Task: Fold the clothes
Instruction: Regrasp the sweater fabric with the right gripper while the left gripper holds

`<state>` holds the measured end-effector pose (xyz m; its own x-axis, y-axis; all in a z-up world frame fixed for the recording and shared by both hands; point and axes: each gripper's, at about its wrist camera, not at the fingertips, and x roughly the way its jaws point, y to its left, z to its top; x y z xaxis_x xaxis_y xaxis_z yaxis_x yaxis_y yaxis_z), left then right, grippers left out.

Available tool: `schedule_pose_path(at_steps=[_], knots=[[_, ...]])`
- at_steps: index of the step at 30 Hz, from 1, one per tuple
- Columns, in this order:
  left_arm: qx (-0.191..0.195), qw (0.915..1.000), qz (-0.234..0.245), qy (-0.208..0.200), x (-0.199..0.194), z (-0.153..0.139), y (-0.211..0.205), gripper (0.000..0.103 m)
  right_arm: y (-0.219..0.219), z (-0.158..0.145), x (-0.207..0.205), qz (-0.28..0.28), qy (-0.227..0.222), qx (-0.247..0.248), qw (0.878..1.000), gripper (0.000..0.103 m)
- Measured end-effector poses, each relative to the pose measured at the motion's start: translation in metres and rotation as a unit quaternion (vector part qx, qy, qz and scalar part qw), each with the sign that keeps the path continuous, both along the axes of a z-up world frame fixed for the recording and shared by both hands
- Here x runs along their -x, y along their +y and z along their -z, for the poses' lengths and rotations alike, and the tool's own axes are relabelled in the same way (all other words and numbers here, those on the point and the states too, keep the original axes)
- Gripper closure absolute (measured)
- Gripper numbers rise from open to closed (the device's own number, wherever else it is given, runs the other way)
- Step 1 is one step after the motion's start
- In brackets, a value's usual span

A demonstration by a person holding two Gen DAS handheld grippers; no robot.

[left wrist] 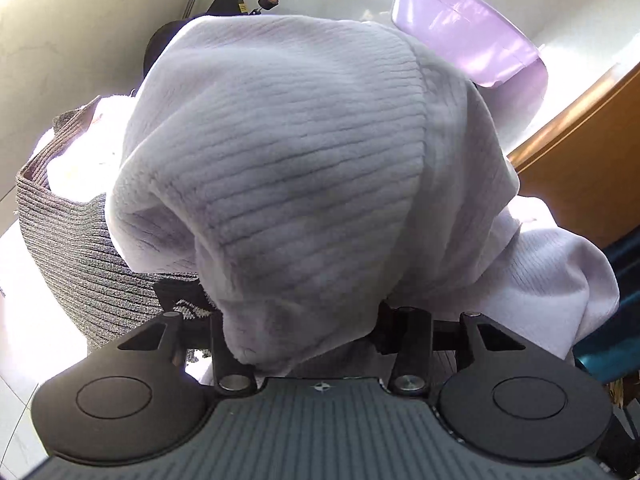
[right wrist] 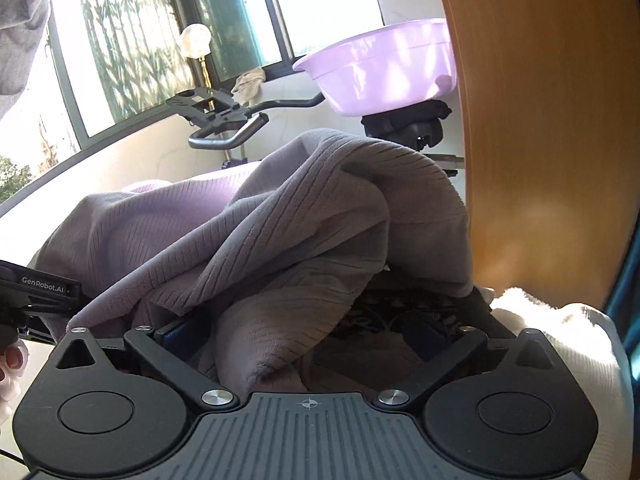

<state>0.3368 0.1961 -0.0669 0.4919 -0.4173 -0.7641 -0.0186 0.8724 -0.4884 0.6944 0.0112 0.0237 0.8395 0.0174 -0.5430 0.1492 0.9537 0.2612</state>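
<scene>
While my left gripper (left wrist: 308, 332) bites the lilac sweater (left wrist: 280, 168) mid-frame and the right gripper (right wrist: 308, 332) gapes unclenched, I'd next grab another edge.

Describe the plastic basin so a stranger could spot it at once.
Find the exercise bike below the window. The basin sits on top of the bike, beside the wooden panel. It is the only rigid, glossy lilac thing; the lilac ribbed garment nearby is soft.

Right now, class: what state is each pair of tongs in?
Left tongs: closed on the lilac ribbed garment.
Right tongs: open, gripping nothing.
</scene>
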Motion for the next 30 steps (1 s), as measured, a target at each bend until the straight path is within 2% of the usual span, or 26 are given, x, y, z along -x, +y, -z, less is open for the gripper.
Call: schedule_pose_path(at_steps=[3, 8, 9, 11, 13, 15, 17, 20, 24, 26, 30], knots=[[0.007, 0.9998, -0.003, 0.019, -0.01, 0.014, -0.003, 0.05, 0.02, 0.014, -0.026, -0.024, 0.007, 0.019, 0.999, 0.001], [0.012, 0.9998, 0.0, 0.018, -0.016, 0.028, -0.005, 0.048, 0.049, 0.028, -0.045, -0.046, 0.018, 0.052, 0.997, 0.006], [0.014, 0.9997, -0.003, 0.018, -0.016, 0.028, -0.004, 0.049, 0.052, 0.027, -0.045, -0.042, 0.018, 0.06, 0.997, 0.011], [0.007, 0.9998, -0.002, 0.016, -0.013, 0.021, -0.007, 0.054, 0.058, 0.025, -0.044, -0.034, 0.018, 0.075, 0.996, 0.029], [-0.007, 0.9999, 0.009, -0.001, -0.008, 0.008, -0.011, 0.06, 0.057, 0.017, -0.039, -0.031, 0.021, 0.081, 0.996, 0.064], [-0.02, 0.999, 0.026, -0.029, 0.0, -0.008, -0.016, 0.063, 0.05, 0.008, -0.032, -0.036, 0.016, 0.057, 0.998, 0.075], [-0.029, 0.9967, 0.045, -0.061, 0.008, -0.024, -0.02, 0.064, 0.046, -0.001, -0.024, -0.027, 0.006, 0.044, 0.999, 0.076], [0.004, 0.9943, 0.042, -0.098, 0.023, -0.05, -0.016, 0.065, 0.04, -0.021, -0.007, -0.014, -0.019, 0.03, 0.999, 0.078], [0.028, 0.9848, 0.052, -0.163, 0.041, -0.085, -0.014, 0.065, 0.025, -0.049, 0.018, -0.002, -0.067, -0.004, 0.998, 0.079], [0.045, 0.9781, 0.062, -0.194, 0.057, -0.099, -0.019, 0.066, 0.017, -0.063, 0.032, 0.002, -0.086, -0.019, 0.996, 0.079], [0.075, 0.9589, 0.095, -0.256, 0.085, -0.132, -0.027, 0.066, 0.003, -0.085, 0.057, 0.002, -0.123, -0.032, 0.992, 0.079]])
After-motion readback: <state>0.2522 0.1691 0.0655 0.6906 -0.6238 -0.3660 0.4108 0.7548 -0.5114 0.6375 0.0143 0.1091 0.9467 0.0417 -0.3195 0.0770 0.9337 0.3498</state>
